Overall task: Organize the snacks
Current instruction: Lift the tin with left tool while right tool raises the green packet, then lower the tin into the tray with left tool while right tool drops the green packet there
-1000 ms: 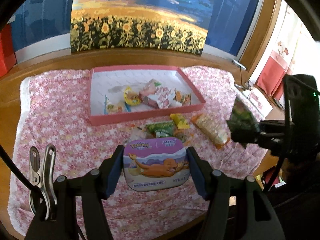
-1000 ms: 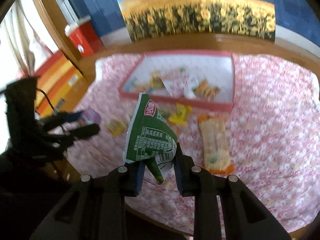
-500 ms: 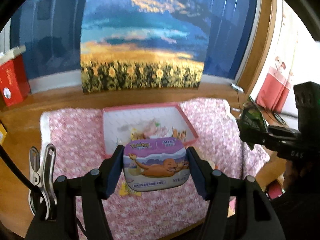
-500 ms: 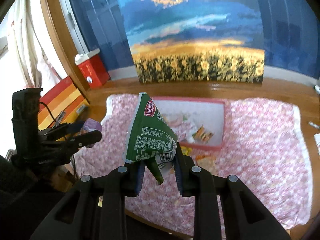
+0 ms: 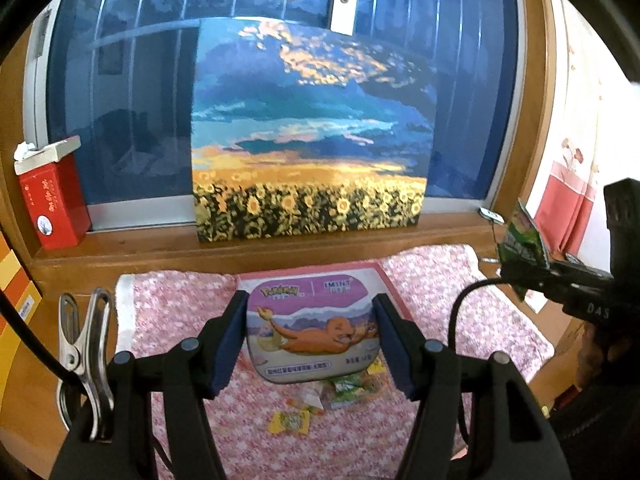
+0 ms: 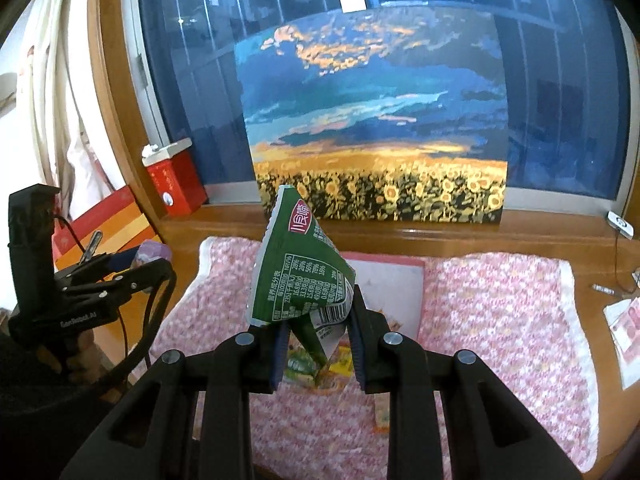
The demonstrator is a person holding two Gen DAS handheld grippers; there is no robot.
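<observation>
Sunflower-field artwork (image 5: pixel 310 132) leans against dark window glass at the back of a wooden desk (image 5: pixel 160 254), and on that desk lies a pink floral cloth (image 5: pixel 180 320) carrying a pink-rimmed tray (image 6: pixel 418 292). Held up over the cloth, the purple mint tin (image 5: pixel 312 330) with its orange cartoon creature sits square between the blue pads of the left gripper (image 5: pixel 311 336), whose fingers are spread only as wide as the tin and press on both its sides. To the right, the right gripper (image 6: pixel 318 340) is closed on the lower corner of a green snack packet (image 6: pixel 302 276), which stands up crumpled above the fingers, its nutrition panel and barcode facing the camera. Below the tin, several loose wrapped snacks (image 5: pixel 290 422) in yellow and green lie on the cloth in front of the tray. A metal clip (image 5: pixel 82 360) hangs on the left gripper's body. On the far-left ledge stands a red box (image 5: pixel 54 208) with a white top, and a curtain (image 5: pixel 580 184) hangs at the right.
</observation>
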